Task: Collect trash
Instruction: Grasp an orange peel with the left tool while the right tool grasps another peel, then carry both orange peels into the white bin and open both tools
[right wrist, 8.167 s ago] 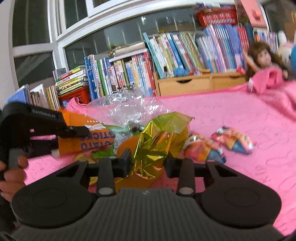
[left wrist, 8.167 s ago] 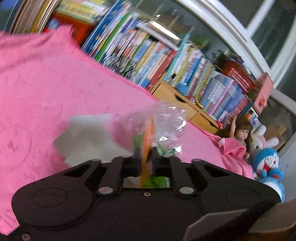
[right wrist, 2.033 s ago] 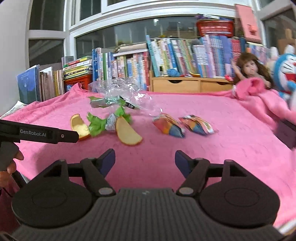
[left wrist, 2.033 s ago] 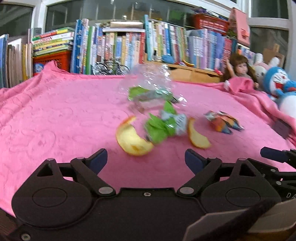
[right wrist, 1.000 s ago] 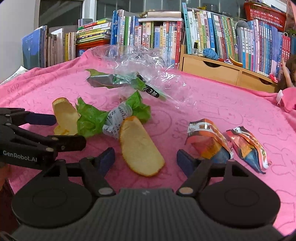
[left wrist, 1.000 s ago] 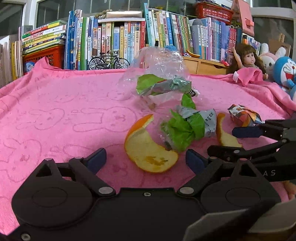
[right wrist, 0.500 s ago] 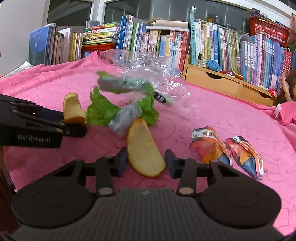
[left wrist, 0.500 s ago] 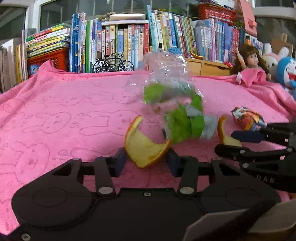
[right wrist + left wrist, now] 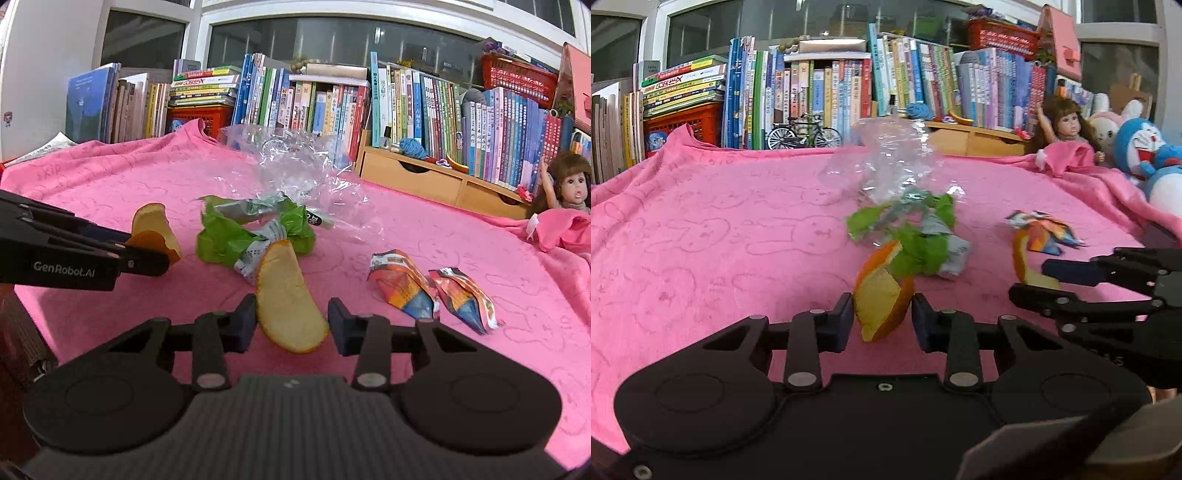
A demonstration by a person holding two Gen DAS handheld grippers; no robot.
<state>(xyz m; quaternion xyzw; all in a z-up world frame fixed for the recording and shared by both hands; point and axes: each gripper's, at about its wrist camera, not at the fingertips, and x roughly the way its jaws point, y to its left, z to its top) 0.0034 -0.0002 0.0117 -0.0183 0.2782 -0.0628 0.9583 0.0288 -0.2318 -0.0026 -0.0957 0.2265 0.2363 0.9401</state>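
The left gripper (image 9: pixel 882 317) has closed in on a piece of orange peel (image 9: pixel 881 295), its two fingers pressed against either side so that the peel is folded upward between them, orange skin out and pale pith showing. The right gripper (image 9: pixel 291 325) is partly closed around a second orange peel (image 9: pixel 288 295) that lies pith-up on the pink surface (image 9: pixel 443 240); the left finger touches the peel's edge, while a small gap shows at the right finger, so a firm grip cannot be told. In the left wrist view the right gripper (image 9: pixel 1052 280) reaches in from the right edge, with its peel seen edge-on between the fingers. In the right wrist view the left gripper (image 9: pixel 147 251) comes in from the left edge with its folded peel at the tips. Just beyond both peels, in the middle of the surface, lies a crumpled green wrapper (image 9: pixel 240 236), touching the far end of the right-hand peel. Behind it sits a clear plastic bag (image 9: pixel 295 166) holding another green packet (image 9: pixel 251 208). To the right, two orange and blue snack wrappers (image 9: pixel 428 291) lie side by side, apart from the peels. Along the far edge stand rows of books (image 9: pixel 314 96), a wooden drawer unit (image 9: pixel 424 177), a doll (image 9: pixel 569 188), and a small model bicycle (image 9: pixel 803 134).
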